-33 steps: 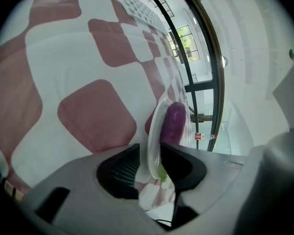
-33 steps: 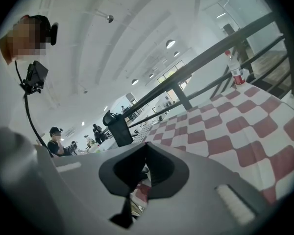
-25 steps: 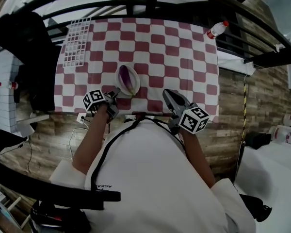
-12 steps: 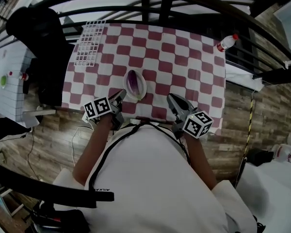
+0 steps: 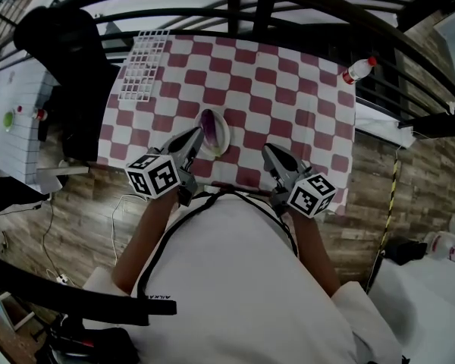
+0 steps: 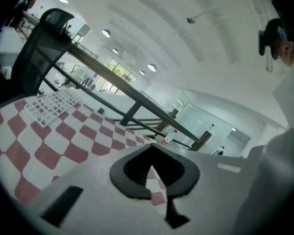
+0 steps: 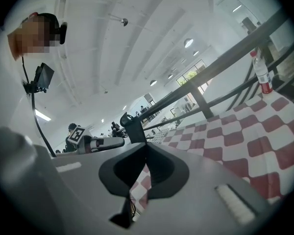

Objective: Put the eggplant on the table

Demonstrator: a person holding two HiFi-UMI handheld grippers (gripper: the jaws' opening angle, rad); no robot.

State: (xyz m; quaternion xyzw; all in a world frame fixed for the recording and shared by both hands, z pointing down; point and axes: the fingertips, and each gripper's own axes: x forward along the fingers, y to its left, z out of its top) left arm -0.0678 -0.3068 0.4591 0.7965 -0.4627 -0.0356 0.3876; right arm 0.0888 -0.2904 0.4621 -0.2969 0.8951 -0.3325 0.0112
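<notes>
Eggplant on white plate near table's near edge. Long axis runs near-to-far, away from person; stem end unclear. Open checkered cloth right of and beyond plate. Rack at far-left corner, bottle at far-right edge.

Left gripper jaws just closed, nothing between them, tips by plate's left rim, higher than second ago. Right gripper jaws together, empty. Eggplant still on plate.

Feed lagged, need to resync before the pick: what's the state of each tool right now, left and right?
Left tool: closed, holding nothing.
Right tool: closed, holding nothing.
</notes>
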